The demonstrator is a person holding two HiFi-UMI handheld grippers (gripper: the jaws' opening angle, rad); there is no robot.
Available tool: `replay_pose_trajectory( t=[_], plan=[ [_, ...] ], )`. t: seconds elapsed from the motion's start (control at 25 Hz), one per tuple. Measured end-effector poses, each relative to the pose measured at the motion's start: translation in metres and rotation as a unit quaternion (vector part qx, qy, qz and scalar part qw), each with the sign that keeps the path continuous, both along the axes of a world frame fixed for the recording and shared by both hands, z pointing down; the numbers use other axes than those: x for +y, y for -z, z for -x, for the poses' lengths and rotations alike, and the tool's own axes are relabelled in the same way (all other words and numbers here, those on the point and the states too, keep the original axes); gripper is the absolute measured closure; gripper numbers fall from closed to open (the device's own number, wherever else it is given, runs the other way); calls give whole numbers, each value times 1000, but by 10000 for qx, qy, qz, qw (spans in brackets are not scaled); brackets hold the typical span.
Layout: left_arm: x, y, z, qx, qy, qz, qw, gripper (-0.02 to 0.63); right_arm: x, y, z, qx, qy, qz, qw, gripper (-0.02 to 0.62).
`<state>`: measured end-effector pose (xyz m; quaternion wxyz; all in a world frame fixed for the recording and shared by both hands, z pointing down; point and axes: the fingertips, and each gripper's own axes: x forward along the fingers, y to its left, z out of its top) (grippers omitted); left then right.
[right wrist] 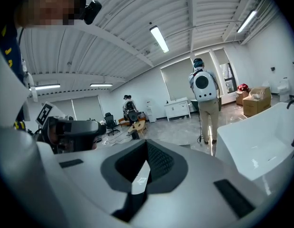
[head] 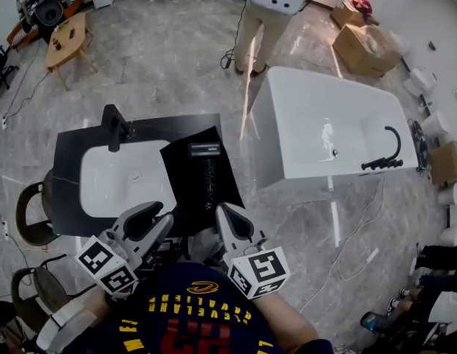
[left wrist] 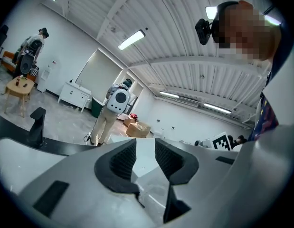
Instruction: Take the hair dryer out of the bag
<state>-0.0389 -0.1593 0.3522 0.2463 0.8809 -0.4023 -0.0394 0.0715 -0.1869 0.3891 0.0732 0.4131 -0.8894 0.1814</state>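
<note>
You cannot make out the hair dryer itself. Only the matte black bag (head: 185,174) shows, lying flat on the dark bench (head: 69,150) just right of the glossy white basin (head: 121,179), with a pale label (head: 204,150) near its top. Your left gripper (left wrist: 146,148) stands narrowly apart on nothing. Your right gripper (right wrist: 146,163) is closed and empty.

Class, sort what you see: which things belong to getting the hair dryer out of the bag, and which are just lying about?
Belongs to the job: black bag on the counter; left gripper, open; right gripper, shut and empty; hair dryer not visible.
Just lying about: sink basin, black tap, white bathtub, cardboard boxes, wooden table.
</note>
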Motion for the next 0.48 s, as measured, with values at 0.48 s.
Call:
replay_pose_trajectory(
  t=[0.48],
  plan=[
    [-5, -12, 0, 101, 88, 160, 9998, 482, -1, 1, -3, -93, 53, -81, 9999, 586]
  ],
)
